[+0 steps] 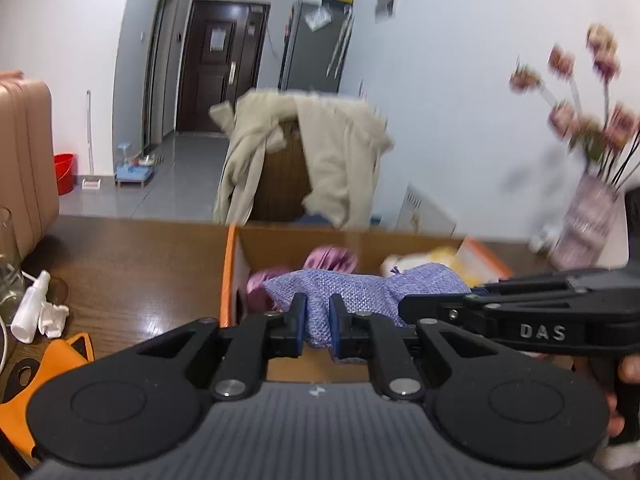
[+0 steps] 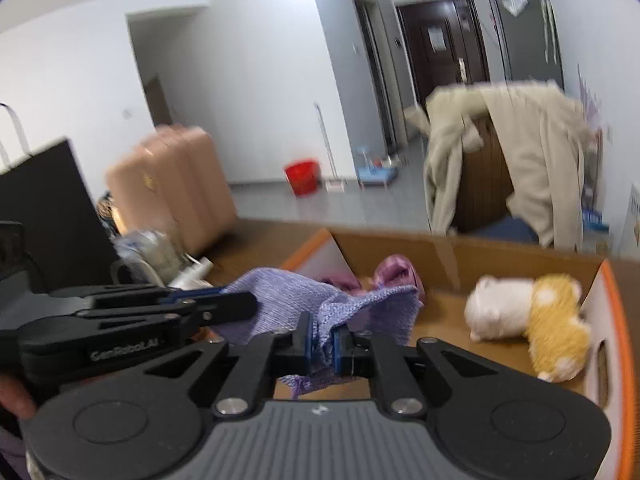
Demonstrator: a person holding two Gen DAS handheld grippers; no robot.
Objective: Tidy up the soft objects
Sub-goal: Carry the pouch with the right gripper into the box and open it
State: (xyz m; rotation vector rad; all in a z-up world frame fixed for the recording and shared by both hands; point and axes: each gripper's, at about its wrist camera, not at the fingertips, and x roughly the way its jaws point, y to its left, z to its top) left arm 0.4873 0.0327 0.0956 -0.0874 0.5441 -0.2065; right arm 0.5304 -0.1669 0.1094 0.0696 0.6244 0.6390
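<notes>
Above open brown cardboard box (image 2: 460, 256): left gripper (image 1: 319, 322) and right gripper (image 2: 322, 340) both clamp lilac knitted cloth (image 1: 360, 288), stretched between them.

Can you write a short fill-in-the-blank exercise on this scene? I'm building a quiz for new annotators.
1. Both tools, left tool and right tool, are shut on the ____ knitted cloth.
2. The cloth hangs above an open ____ box with orange edges.
3. In the box lies a white and ____ plush toy.
4. A beige coat hangs over a ____.

Missing words: purple; cardboard; yellow; chair
</notes>
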